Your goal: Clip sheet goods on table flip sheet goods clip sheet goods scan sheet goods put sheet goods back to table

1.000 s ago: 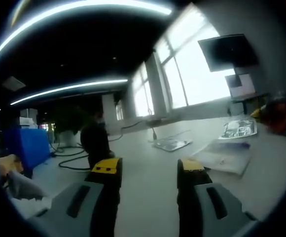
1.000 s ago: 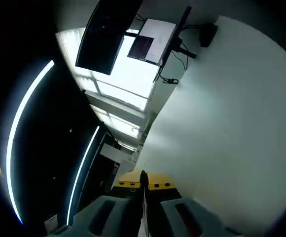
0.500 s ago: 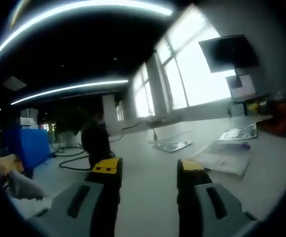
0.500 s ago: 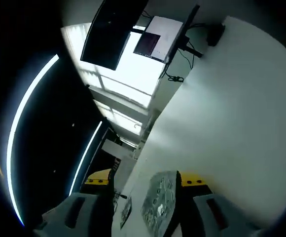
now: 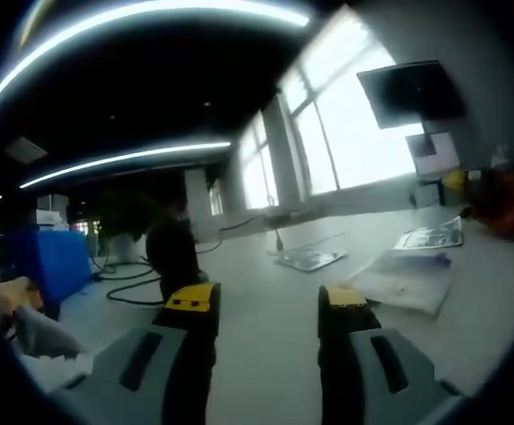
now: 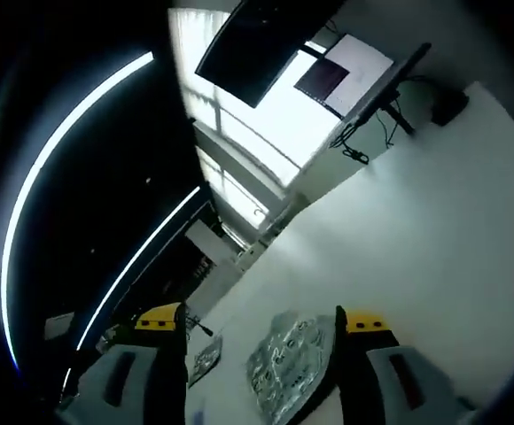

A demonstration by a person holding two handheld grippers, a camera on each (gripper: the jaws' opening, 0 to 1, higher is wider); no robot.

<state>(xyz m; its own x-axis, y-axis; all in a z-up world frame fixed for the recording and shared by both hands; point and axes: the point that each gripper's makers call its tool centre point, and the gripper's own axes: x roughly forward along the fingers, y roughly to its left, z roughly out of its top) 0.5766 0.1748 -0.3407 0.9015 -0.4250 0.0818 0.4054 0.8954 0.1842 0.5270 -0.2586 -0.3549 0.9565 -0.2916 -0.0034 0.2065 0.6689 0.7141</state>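
Now the right gripper (image 6: pixel 261 329) has its fingers spread apart, with the silvery sheet (image 6: pixel 291 365) lying on the white worktop (image 6: pixel 434 257) between them at lower centre of the right gripper view. It looks like the put-back step, with the sheet already set down. At right of the left gripper view the sheet (image 5: pixel 432 236) lies flat, while the left gripper (image 5: pixel 266 305) hovers low with fingers apart and empty. Next, I'd judge, the right gripper must draw clear.

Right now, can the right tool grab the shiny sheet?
Probably yes. The right tool is open, and the shiny sheet lies on the table between its jaws with nothing over it.
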